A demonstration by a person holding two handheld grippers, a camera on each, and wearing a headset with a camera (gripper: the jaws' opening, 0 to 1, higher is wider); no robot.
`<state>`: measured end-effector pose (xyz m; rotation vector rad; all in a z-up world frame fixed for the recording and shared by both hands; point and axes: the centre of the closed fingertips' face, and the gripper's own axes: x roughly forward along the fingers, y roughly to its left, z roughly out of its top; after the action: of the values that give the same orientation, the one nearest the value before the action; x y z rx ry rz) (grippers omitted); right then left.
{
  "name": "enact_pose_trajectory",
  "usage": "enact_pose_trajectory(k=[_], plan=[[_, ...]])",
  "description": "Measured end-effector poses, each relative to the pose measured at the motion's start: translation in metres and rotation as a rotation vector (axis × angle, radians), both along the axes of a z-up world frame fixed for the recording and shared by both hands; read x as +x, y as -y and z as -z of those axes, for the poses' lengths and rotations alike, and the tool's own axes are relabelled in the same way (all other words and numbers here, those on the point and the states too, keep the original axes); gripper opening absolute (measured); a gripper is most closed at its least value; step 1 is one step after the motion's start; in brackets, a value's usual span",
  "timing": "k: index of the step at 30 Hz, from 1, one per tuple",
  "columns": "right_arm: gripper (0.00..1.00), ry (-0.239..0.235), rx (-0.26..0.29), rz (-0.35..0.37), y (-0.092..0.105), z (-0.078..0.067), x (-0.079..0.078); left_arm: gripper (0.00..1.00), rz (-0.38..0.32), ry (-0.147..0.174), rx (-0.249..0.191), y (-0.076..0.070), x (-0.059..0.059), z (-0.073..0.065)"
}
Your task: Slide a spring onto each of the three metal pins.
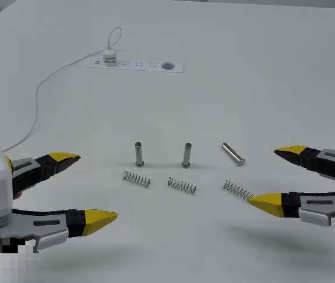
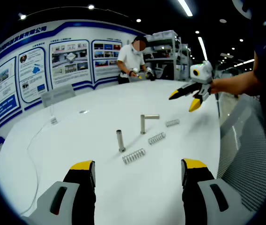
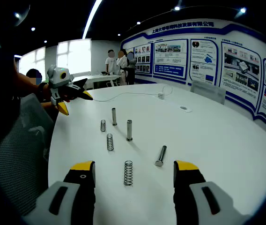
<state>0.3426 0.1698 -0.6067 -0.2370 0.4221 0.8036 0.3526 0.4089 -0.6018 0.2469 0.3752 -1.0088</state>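
While the left hand-held gripper (image 1: pixel 95 187) and right hand-held gripper (image 1: pixel 263 176) hover spread, three coiled steel springs (image 1: pixel 181 186) lie beside silver metal pins (image 1: pixel 186 155) (one toppled): none threaded.

White worktop (image 1: pixel 262 88) all across, and the left pin (image 1: pixel 138 154), middle pin (image 1: pixel 186 155) and lying pin (image 1: pixel 233 154) gleam silver-grey, while the left spring (image 1: pixel 136 178), middle spring (image 1: pixel 181 186) and right spring (image 1: pixel 237 190) run a duller steel grey in fine coiled stripes. Left tongs (image 1: pixel 94 187) and right tongs (image 1: pixel 264 176) match: bright yellow tips, black behind them, pale grey bodies. There's a white power strip (image 1: pixel 134 63) with its white cable (image 1: pixel 36 100), and white wall panels (image 3: pixel 180 51) edged in blue.
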Motion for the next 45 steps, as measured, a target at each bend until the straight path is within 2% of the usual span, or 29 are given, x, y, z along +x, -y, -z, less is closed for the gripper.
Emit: enact_pose_trajectory(k=[25, 45], plan=[[0.67, -0.006, 0.013, 0.012, 0.0037, -0.0016, 0.0006, 0.76, -0.012, 0.008, 0.005, 0.0015, 0.0002, -0.0041], [0.64, -0.014, 0.008, 0.044, 0.0061, -0.0049, 0.0069, 0.75, -0.009, 0.007, 0.004, 0.0013, 0.0003, -0.0050]])
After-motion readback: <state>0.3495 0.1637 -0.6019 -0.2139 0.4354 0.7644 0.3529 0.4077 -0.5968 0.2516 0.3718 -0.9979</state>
